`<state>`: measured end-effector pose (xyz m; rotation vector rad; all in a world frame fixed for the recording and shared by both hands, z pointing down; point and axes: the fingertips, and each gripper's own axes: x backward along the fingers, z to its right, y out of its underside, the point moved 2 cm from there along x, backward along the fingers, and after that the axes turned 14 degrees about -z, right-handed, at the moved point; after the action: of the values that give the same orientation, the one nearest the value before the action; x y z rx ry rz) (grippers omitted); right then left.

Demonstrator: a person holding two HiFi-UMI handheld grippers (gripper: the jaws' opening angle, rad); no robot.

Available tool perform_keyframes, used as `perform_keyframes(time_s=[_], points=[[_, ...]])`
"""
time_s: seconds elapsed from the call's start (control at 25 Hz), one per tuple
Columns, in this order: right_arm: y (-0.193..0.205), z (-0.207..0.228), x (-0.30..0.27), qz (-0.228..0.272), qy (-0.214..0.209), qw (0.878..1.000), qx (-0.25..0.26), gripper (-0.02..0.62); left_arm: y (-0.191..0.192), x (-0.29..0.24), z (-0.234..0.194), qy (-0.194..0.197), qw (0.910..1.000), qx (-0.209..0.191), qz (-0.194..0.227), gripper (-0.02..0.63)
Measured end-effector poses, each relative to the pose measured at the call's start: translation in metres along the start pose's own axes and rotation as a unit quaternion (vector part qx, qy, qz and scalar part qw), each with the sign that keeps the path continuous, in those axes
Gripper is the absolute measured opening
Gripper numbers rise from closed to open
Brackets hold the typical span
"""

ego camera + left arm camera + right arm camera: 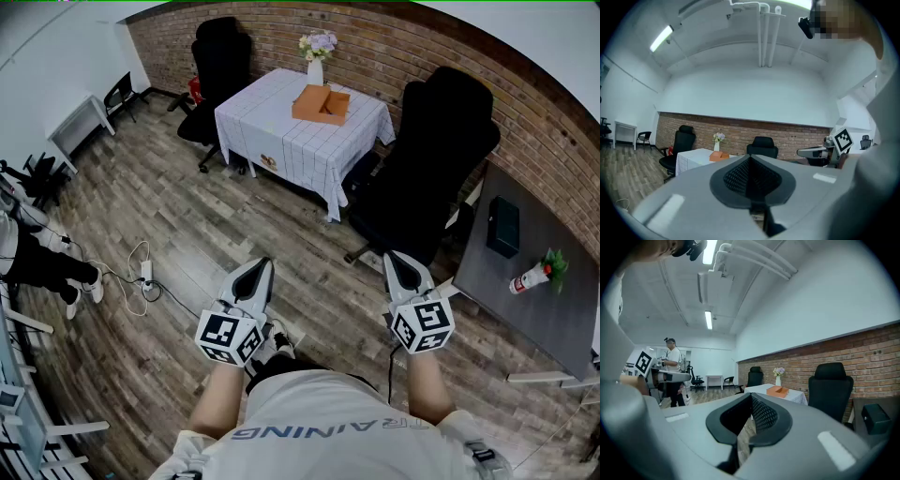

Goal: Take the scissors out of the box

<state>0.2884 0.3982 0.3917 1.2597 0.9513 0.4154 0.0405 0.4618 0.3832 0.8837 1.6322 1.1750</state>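
An open orange cardboard box [321,103] stands on a white-clothed table [281,141] across the room, far from both grippers. It also shows small in the left gripper view as the box [719,156] and in the right gripper view as the box [777,391]. No scissors can be seen from here. My left gripper [260,268] and right gripper [398,259] are held level in front of the person's body, over the wooden floor. Both point toward the table. The left gripper [750,157] and the right gripper [751,394] each have their jaws together with nothing between them.
A vase of flowers [316,54] stands behind the box. Black office chairs [221,66] [427,164] flank the table. A grey desk [539,309] at the right holds a black case [502,226]. Cables and a power strip [145,273] lie on the floor at left. Another person [672,371] stands off to the side.
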Motion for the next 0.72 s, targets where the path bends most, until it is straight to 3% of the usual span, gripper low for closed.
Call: perform_keyframes(time_s=[0.72], points=[[0.004,0.000,-0.025,-0.012,-0.003,1.000,-0.011,0.014,0.006,-0.007,-0.016,0.007,0.9998,0.017,-0.012,0.000]])
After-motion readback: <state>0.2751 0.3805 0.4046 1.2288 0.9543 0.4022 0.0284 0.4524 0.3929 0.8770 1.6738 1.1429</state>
